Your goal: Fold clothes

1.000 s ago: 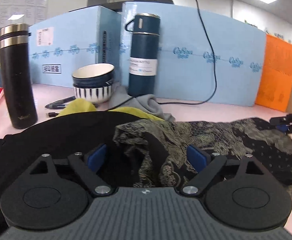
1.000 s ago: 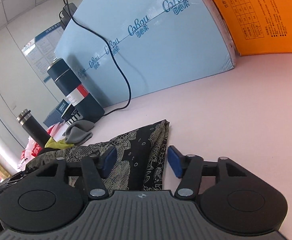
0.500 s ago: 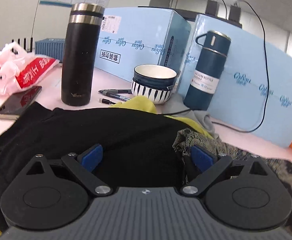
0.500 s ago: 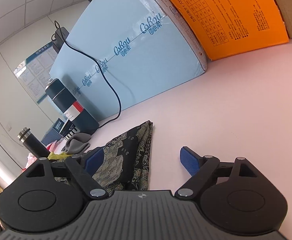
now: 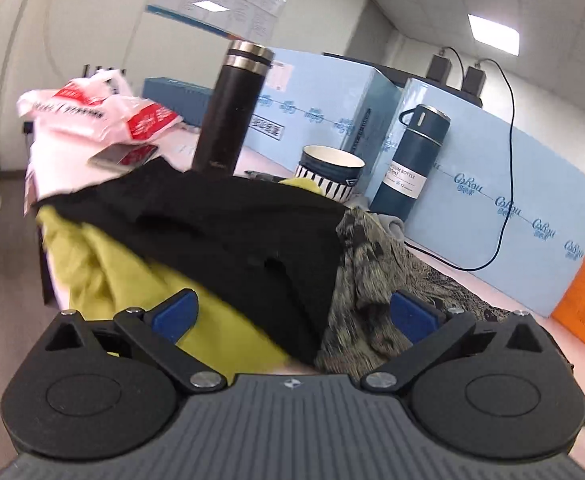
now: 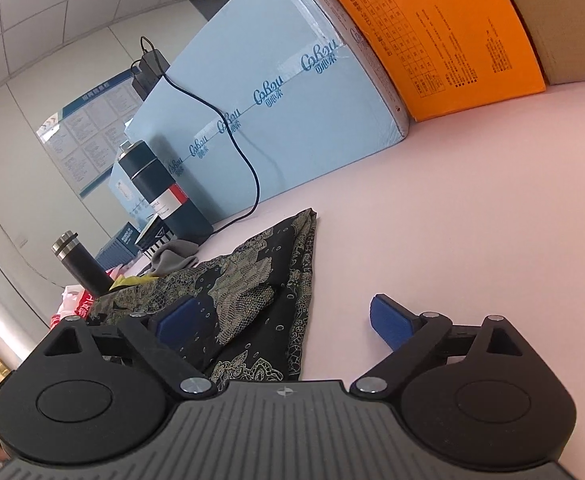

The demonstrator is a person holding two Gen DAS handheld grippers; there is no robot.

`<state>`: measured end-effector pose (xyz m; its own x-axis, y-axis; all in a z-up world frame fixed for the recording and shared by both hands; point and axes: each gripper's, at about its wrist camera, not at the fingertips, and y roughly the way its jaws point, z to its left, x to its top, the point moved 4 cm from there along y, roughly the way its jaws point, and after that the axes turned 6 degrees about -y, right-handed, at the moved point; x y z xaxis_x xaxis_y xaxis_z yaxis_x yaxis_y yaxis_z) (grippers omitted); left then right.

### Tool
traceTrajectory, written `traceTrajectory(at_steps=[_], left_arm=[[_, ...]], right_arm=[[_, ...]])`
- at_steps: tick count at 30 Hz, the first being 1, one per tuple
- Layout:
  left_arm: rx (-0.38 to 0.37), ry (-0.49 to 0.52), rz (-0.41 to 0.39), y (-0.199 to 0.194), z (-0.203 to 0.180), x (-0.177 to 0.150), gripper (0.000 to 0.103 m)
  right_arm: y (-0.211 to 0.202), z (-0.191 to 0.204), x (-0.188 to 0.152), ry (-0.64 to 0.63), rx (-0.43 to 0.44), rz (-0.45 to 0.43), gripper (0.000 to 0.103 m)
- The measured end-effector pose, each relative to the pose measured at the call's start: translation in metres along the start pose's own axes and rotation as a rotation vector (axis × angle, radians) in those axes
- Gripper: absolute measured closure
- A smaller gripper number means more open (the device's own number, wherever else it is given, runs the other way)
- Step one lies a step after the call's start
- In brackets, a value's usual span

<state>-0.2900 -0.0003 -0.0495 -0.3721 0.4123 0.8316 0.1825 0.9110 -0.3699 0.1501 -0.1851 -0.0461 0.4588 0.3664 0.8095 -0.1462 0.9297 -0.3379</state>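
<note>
With the patterned garment (image 6: pixel 252 292) lying loose on the pink table (image 6: pixel 472 240) beside the black and yellow heap, both jaws just opened: left gripper (image 5: pixel 292 312) and right gripper (image 6: pixel 284 322) spread, empty; release step, regrasp an edge next.

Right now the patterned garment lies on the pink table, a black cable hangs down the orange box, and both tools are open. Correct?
Not quite. In the right wrist view the black cable hangs down the light blue box, not the orange box. The rest holds.
</note>
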Motion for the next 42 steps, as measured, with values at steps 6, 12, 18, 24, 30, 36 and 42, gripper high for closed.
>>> traceTrajectory(at_steps=[6,12,18,24,30,36,42], left_arm=[[0.03,0.172,0.025,-0.013,-0.043,-0.019,0.0],[0.085,0.236,0.046,-0.016,-0.066,-0.034,0.0],[0.145,0.323,0.035,-0.016,-0.081,-0.042,0.0],[0.195,0.381,0.042,-0.017,-0.09,-0.05,0.0],[0.214,0.397,0.04,-0.021,-0.097,-0.055,0.0],[0.235,0.43,0.023,-0.023,-0.102,-0.058,0.0],[0.239,0.425,0.028,-0.023,-0.102,-0.058,0.0]], right_arm=[[-0.009,0.032,-0.013,-0.11,0.002,0.033,0.006],[-0.004,0.08,-0.035,-0.237,0.095,0.127,0.002],[-0.005,0.115,-0.054,-0.294,0.15,0.186,0.001],[-0.006,0.128,-0.063,-0.354,0.092,0.192,0.0],[-0.001,0.128,-0.065,-0.384,0.027,0.201,0.0],[0.003,0.123,-0.067,-0.382,-0.033,0.226,0.0],[0.004,0.121,-0.068,-0.371,-0.054,0.238,0.0]])
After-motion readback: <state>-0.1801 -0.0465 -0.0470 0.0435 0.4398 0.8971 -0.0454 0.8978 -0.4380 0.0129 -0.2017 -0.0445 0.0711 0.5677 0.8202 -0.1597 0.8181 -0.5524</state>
